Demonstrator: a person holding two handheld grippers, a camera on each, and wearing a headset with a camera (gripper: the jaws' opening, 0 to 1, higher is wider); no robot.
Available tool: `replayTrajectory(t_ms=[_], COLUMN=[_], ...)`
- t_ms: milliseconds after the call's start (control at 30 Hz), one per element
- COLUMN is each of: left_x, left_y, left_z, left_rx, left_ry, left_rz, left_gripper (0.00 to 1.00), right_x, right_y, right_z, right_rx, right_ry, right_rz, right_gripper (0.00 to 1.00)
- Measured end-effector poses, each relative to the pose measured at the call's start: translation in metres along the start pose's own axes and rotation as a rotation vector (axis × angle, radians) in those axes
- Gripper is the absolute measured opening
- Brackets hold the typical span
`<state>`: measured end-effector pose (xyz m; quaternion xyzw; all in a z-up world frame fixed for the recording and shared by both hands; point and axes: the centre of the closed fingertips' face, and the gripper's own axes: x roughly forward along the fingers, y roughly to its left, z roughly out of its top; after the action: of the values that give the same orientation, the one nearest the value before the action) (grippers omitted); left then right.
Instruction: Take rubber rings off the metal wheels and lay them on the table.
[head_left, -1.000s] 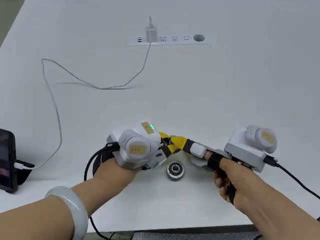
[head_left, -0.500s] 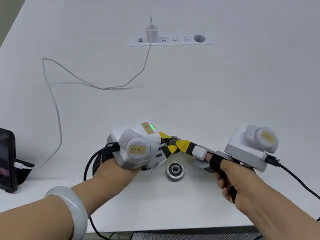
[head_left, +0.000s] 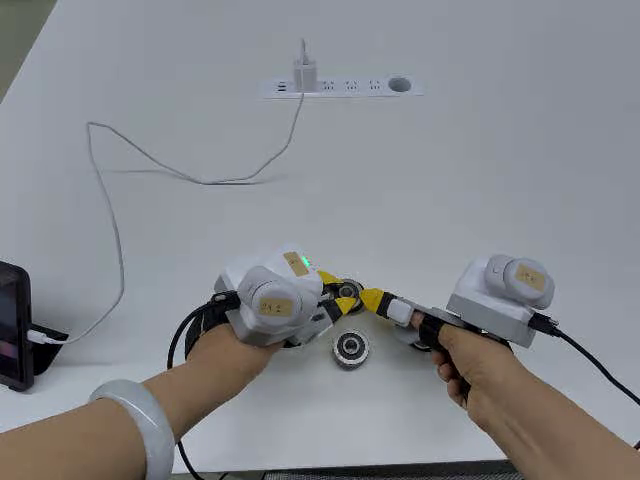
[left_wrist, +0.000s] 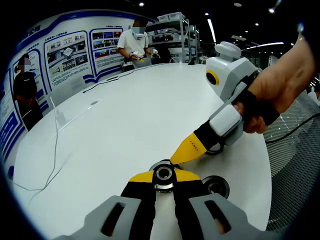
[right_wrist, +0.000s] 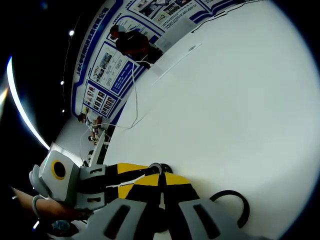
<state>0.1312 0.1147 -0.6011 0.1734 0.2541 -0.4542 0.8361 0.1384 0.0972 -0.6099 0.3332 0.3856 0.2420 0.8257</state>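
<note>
Now the stripping step is in hand. The left gripper (left_wrist: 164, 180) is clamped on a wheel (left_wrist: 163, 173), held just above the table (head_left: 420, 180) near its front edge. The right gripper (left_wrist: 182, 154) has its jaws pressed together, tip at the wheel's rim — whether it has rubber nipped I cannot tell. Next, I judge, it must catch the ring (left_wrist: 159, 163) and peel it off sideways while the left holds firm. The wheel is small and bright, with a dark band. A second wheel (head_left: 351, 347) lies nearby — a loose ring (right_wrist: 227, 192) too.
</note>
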Motion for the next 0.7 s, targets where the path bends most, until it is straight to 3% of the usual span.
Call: replayTrajectory(t_ms=[700], left_x=[-0.0003], left_y=[-0.0006], left_z=[-0.0005], left_rx=[0.007], left_ry=[0.005], left_rz=[-0.001], left_gripper=[0.13], right_x=[-0.0010], right_y=[0.0062], right_z=[0.0009], right_rx=[-0.001], right_ry=[-0.006], right_rz=[0.002], right_gripper=[0.01])
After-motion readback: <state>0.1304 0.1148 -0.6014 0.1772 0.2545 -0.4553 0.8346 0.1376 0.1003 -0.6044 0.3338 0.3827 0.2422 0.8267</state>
